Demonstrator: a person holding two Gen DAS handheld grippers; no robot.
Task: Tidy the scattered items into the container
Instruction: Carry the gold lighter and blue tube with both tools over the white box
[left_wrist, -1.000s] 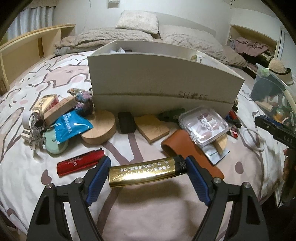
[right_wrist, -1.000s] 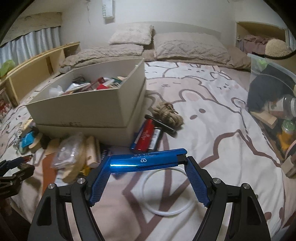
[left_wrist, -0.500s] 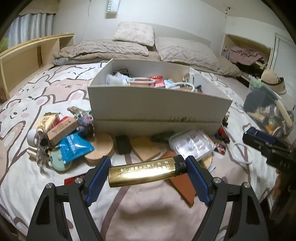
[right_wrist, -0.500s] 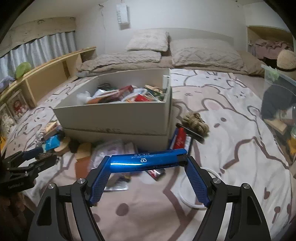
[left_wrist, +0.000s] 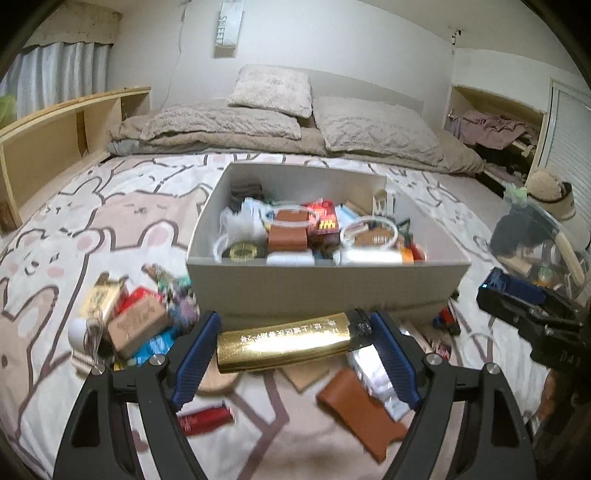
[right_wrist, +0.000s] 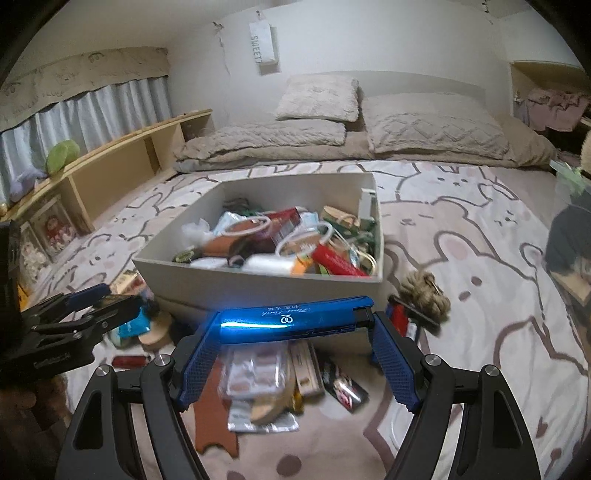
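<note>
My left gripper (left_wrist: 293, 345) is shut on a gold lighter (left_wrist: 284, 341), held crosswise between its blue pads, above the bed just in front of the white box (left_wrist: 325, 286). My right gripper (right_wrist: 291, 323) is shut on a blue lighter (right_wrist: 295, 317), likewise held lengthwise, in front of the same white box (right_wrist: 258, 280). The box is full of small items. Scattered things lie at its near wall: a red lighter (left_wrist: 205, 419), a brown leather piece (left_wrist: 360, 410), a clear blister pack (right_wrist: 255, 373), a rope knot (right_wrist: 424, 293).
The box sits mid-bed on a rabbit-print sheet (right_wrist: 480, 258), pillows (left_wrist: 373, 125) behind. A wooden shelf (left_wrist: 55, 136) runs along the left. A bag with clutter (left_wrist: 532, 236) stands at the right bed edge. Each gripper shows at the other view's edge.
Both grippers have risen with their lighters still clamped, so the inside of the box has come into view. The scattered items now lie lower in both views.
</note>
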